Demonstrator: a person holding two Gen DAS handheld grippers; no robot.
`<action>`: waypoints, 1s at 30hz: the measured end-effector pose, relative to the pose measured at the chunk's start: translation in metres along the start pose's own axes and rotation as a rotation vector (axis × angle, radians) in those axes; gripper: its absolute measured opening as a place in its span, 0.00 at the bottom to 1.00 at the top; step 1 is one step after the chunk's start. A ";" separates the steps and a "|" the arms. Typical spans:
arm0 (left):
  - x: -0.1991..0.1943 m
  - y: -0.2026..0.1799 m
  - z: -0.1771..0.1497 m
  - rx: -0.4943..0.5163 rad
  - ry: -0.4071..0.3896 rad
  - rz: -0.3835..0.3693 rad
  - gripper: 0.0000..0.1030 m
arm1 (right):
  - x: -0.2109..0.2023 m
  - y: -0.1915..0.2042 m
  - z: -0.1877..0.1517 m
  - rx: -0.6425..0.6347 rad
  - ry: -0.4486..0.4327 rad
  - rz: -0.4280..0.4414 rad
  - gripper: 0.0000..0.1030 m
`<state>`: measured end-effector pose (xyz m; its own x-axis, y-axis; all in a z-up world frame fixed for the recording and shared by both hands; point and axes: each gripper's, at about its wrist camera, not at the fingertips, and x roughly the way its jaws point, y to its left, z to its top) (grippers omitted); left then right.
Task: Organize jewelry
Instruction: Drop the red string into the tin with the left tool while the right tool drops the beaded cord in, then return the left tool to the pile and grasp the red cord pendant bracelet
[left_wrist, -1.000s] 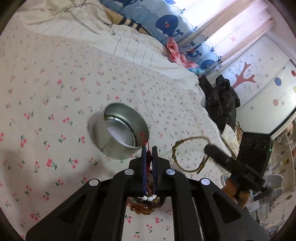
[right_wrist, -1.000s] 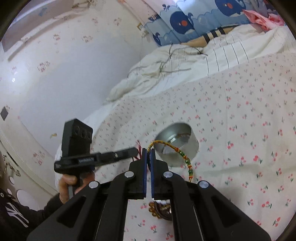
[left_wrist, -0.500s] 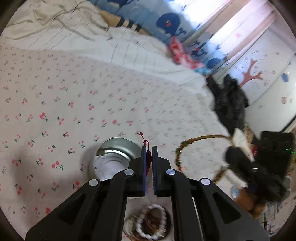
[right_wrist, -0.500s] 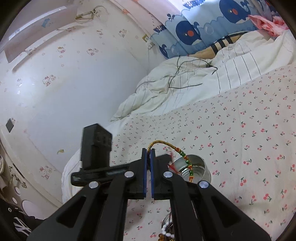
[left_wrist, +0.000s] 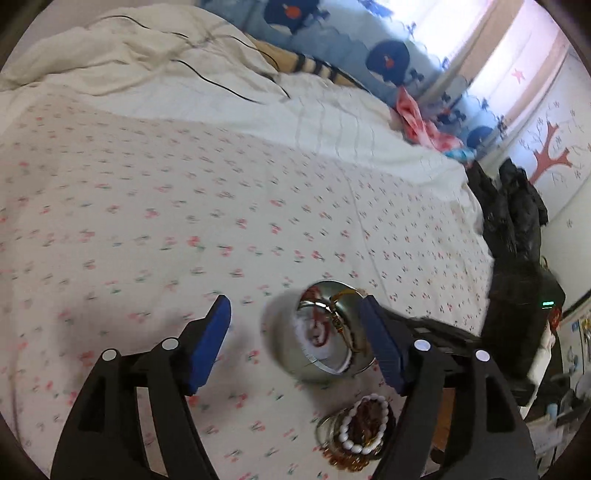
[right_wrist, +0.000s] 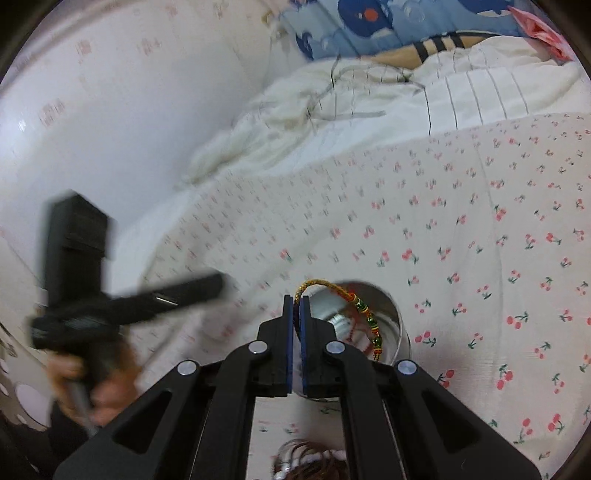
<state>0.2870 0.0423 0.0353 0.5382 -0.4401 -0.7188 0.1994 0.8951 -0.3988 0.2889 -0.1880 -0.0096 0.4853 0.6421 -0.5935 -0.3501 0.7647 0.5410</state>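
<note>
left tool (left_wrist: 295, 343) opening, nothing between; right tool (right_wrist: 296, 306) clamped on beaded bracelet (right_wrist: 364, 314) over tin (right_wrist: 391, 325).

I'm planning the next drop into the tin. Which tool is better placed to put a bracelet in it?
Right. The right tool is shut on the gold cord bracelet, which hangs at the tin. The left tool holds nothing, its jaws opening.
</note>
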 end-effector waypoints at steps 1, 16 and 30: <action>-0.004 0.004 0.001 -0.005 -0.004 0.004 0.69 | 0.009 0.002 -0.002 -0.017 0.027 -0.023 0.04; 0.002 -0.002 -0.073 0.080 0.021 0.062 0.80 | -0.095 0.014 -0.065 -0.021 -0.078 -0.266 0.44; 0.026 -0.052 -0.107 0.228 0.030 -0.074 0.83 | -0.087 -0.008 -0.086 0.062 -0.025 -0.333 0.44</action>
<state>0.2031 -0.0237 -0.0239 0.4915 -0.5042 -0.7101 0.4192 0.8516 -0.3145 0.1806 -0.2449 -0.0138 0.5849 0.3553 -0.7291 -0.1195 0.9269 0.3557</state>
